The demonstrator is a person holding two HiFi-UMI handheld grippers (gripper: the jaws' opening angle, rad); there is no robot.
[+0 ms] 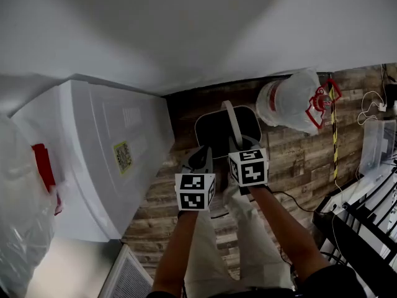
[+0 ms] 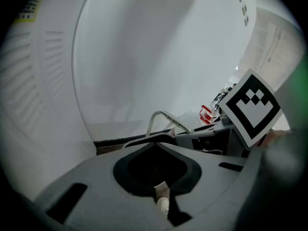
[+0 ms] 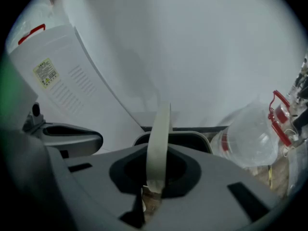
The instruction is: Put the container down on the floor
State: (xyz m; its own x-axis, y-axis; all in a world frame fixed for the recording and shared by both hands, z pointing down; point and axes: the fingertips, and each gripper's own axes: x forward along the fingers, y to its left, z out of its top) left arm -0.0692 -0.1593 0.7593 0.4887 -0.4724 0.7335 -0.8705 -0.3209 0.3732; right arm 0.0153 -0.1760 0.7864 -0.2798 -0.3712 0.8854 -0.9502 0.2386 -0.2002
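We hold the container (image 1: 214,131) by its handle (image 3: 159,143), clamped in our right gripper (image 3: 152,189), seemingly just above the floor (image 1: 298,160). Our left gripper (image 2: 161,198) is closed and empty. Next, we should lower gently, then release.

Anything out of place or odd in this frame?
The clear water jug appears to lie on its side on the wooden floor, beside the dark container whose handle the right hand-held gripper clamps. Nothing looks spilled or damaged.
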